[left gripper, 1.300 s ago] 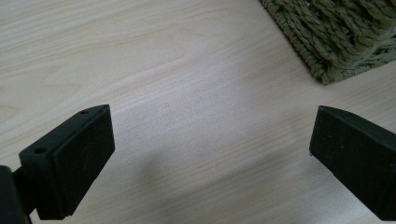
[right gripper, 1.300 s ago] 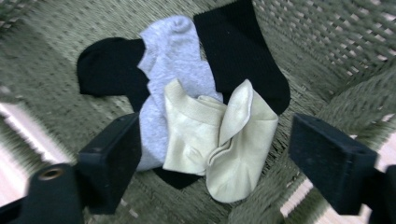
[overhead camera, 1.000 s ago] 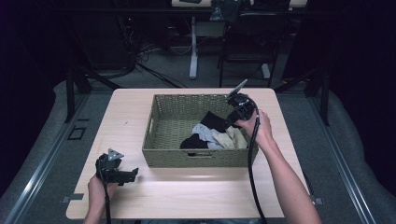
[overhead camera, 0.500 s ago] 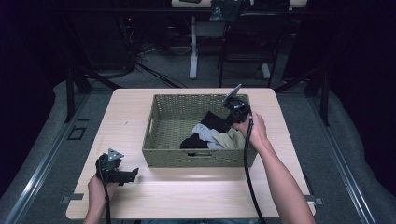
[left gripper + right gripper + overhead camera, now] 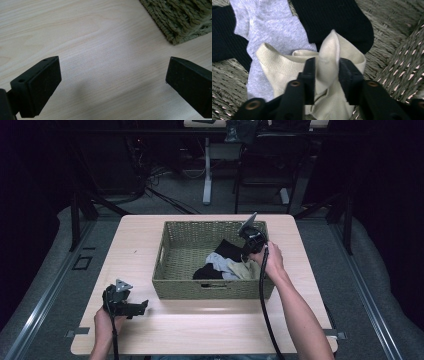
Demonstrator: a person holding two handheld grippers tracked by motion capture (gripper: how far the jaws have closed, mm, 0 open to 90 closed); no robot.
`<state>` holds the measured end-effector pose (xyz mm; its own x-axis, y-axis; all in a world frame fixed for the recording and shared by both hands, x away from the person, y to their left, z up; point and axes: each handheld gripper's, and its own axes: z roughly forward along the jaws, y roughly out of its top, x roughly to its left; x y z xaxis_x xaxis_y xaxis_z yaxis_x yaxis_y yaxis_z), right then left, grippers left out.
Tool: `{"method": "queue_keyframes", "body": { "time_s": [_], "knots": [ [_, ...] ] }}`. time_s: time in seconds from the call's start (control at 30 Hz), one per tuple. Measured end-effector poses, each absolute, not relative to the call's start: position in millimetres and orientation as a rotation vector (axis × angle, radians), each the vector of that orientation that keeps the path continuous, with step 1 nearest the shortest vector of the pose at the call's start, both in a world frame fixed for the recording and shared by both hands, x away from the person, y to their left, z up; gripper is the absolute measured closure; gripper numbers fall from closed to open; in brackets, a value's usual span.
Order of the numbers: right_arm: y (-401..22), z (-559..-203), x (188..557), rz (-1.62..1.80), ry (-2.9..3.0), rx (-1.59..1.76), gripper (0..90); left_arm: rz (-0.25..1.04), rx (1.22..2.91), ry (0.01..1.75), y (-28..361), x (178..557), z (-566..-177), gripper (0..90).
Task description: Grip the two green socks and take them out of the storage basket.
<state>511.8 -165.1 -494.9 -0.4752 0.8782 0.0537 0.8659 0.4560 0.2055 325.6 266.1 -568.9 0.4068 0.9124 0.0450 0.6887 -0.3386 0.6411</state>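
Observation:
A woven olive basket (image 5: 172, 287) in the middle of the table holds a small heap of socks: a beige sock (image 5: 239, 269), a grey sock (image 5: 218, 262) and black socks (image 5: 230, 249). My right gripper (image 5: 247, 254) reaches down into the basket's right side. In the right gripper view its jaws have just been closing, and the right gripper (image 5: 327, 72) now pinches a raised fold of the beige sock (image 5: 279, 65). The grey sock (image 5: 272, 27) and a black sock (image 5: 332, 17) lie beyond it. My left gripper (image 5: 141, 307) rests open near the table's front left, with bare wood between its jaws (image 5: 112, 77).
The basket's near left corner (image 5: 185, 20) lies just beyond my left gripper. The basket's woven wall (image 5: 407, 57) rises close to the right of my right gripper. Chairs and table legs stand in the dark behind the table (image 5: 150, 340).
My right gripper has sunk lower into the basket onto the sock heap and its jaws have narrowed. The left gripper has stayed where it was.

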Motion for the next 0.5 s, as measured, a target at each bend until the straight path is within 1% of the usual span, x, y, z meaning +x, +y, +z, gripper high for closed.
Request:
{"method": "queue_keyframes", "body": {
  "time_s": [0.03, 0.07, 0.1, 0.13, 0.17, 0.47, 0.5],
  "knots": [
    [-166, -496, 512, 0.324, 2.633, 1.588, 77.3, 0.543, 2.134, 1.357, 266, 326, -568, 0.2],
    [-166, -496, 512, 0.324, 2.633, 1.588, 77.3, 0.543, 2.134, 1.357, 266, 326, -568, 0.2],
    [-167, -495, 511, 0.337, 2.641, 1.587, 83.3, 0.541, 2.135, 1.358, 266, 325, -568, 0.2],
    [-167, -495, 511, 0.337, 2.641, 1.587, 83.3, 0.541, 2.135, 1.358, 266, 325, -568, 0.2],
    [-169, -493, 510, 0.35, 2.641, 1.586, 87.1, 0.54, 2.134, 1.359, 267, 326, -568, 0.2],
    [-176, -469, 501, 0.41, 2.646, 1.543, 89.0, 0.542, 2.14, 1.35, 266, 326, -568, 0.2],
    [-177, -461, 499, 0.439, 2.64, 1.536, 89.1, 0.539, 2.137, 1.355, 266, 326, -568, 0.2]
  ]
}}
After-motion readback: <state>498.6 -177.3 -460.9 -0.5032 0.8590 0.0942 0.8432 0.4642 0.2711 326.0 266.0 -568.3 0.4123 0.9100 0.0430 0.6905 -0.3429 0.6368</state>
